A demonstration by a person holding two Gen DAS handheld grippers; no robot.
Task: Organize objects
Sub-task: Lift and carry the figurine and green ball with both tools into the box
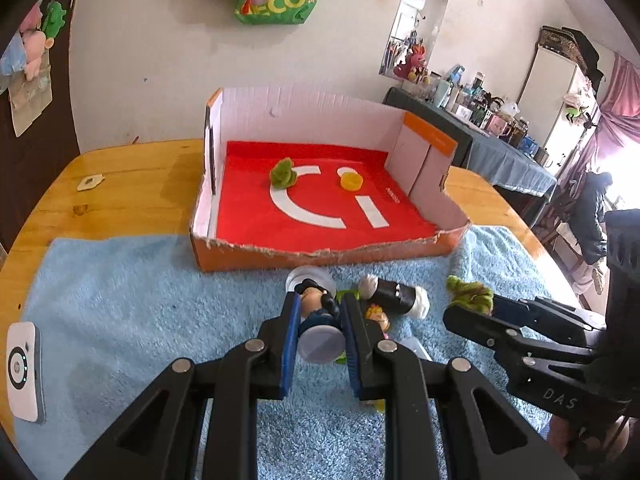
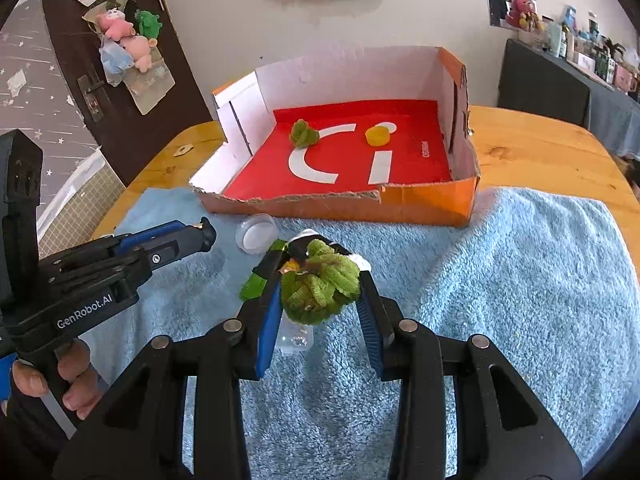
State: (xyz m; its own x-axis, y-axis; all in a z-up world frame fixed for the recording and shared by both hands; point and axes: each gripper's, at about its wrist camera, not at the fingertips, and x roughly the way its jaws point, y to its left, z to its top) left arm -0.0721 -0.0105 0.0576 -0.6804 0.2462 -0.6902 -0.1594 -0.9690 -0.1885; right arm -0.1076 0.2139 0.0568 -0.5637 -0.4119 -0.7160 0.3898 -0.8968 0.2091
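Note:
My left gripper [image 1: 318, 304] is shut on a small figurine [image 1: 318, 312] with black hair and a round grey base, held over the blue towel [image 1: 140, 300]. My right gripper [image 2: 318, 276] is shut on a green fuzzy ball [image 2: 320, 284]; it also shows in the left wrist view [image 1: 472, 294]. The open cardboard box [image 1: 320, 258] with a red floor stands behind; inside lie another green fuzzy ball [image 1: 283, 174] and a yellow cap [image 1: 351, 181]. On the towel lie a black-and-white cylinder [image 1: 394, 295], a clear round lid [image 2: 256, 234] and a second small figurine [image 1: 378, 316].
A white device [image 1: 24, 370] lies at the towel's left edge. A small wooden piece [image 1: 90, 182] lies on the wooden table [image 1: 120, 184]. A clear plastic piece [image 2: 294, 338] lies under the right gripper. A wall and a door stand behind the table.

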